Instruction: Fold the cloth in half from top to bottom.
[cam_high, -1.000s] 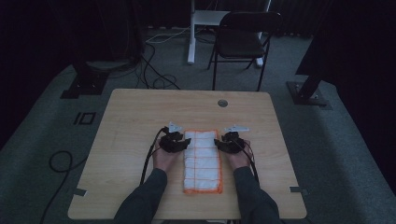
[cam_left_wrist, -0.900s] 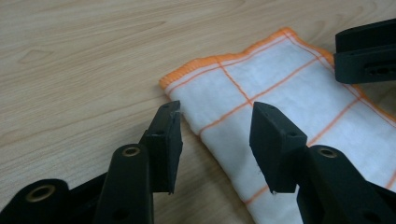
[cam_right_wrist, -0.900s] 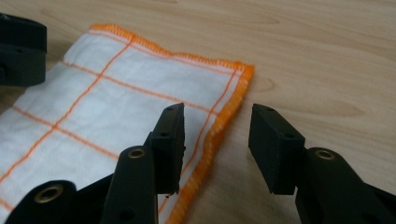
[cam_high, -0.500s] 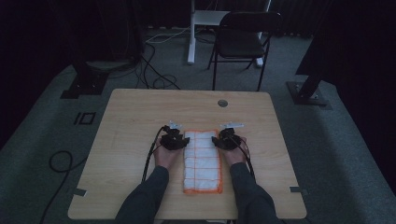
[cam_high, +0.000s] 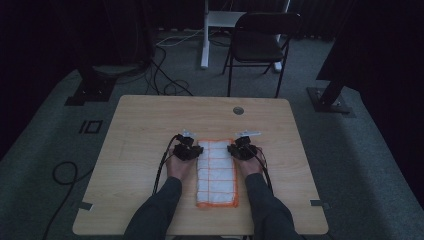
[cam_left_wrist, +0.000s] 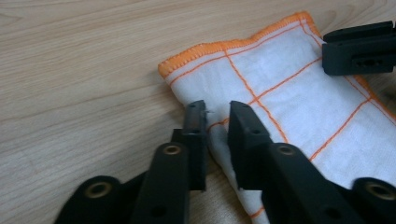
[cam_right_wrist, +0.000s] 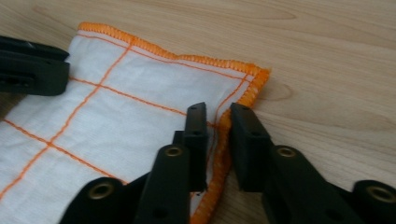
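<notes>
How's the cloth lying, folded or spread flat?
Folded: the cloth is a narrow strip, with stacked layers along the edge in the left gripper view.

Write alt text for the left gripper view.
The left gripper, its black jaws just closing, pinches the left edge of a white cloth with orange grid lines and hem, lying folded on a wooden table. The right gripper's jaw rests at the cloth's far edge.

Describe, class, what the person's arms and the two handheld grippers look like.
Both forearms wear dark grey long sleeves. The left gripper and right gripper are black, each with two flat jaws on arms with brass-ringed holes. Black cables trail from them, and small pale plates sit on top.
</notes>
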